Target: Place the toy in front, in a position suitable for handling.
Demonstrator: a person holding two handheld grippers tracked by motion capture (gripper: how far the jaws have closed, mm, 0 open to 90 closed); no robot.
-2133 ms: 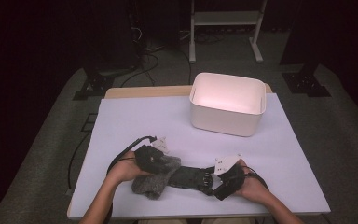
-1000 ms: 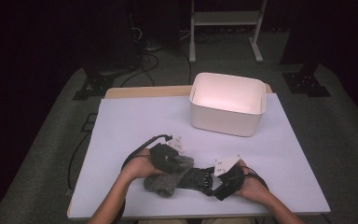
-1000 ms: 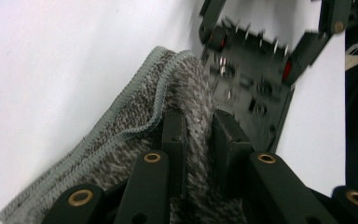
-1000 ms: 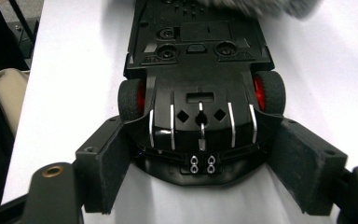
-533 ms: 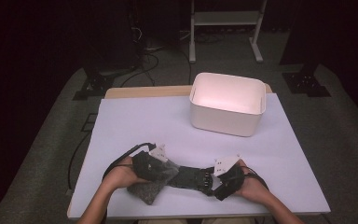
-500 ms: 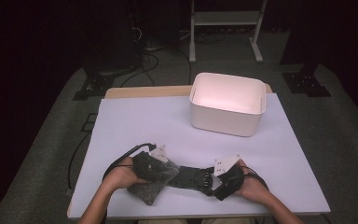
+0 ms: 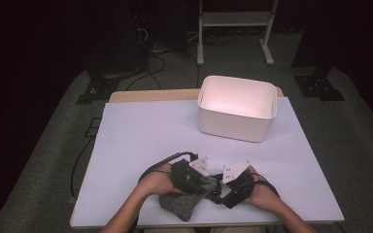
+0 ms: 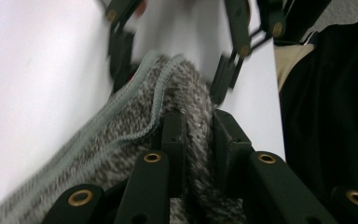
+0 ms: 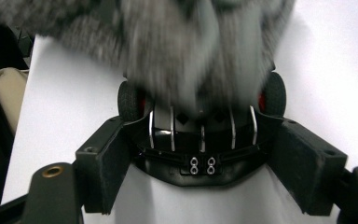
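Grey marled knit, a small garment with a pale ribbed edge, is pinched in my left gripper: in the left gripper view the jaws stand almost closed with a fold of the knit squeezed between them. The rest of it sags onto the white table sheet near the front edge, at 6 o'clock from the white bin.

My right gripper is just beside the left one. In the right gripper view its jaws are spread wide around a black wheeled object without pressing on it, and the blurred knit hangs just ahead.

Risks as I judge them: the left grip bites one fold only, so a quick pull could slip the fabric out. The two grippers are close enough to knock together, or the knit could snag on the wheeled thing. The trailing part sits near the table edge and could slide off.

Compared with half a second ago, my left hand has shifted toward 3 o'clock, closing on the right one, and the knit is bunched rather than stretched between them. The right hand has kept its place.
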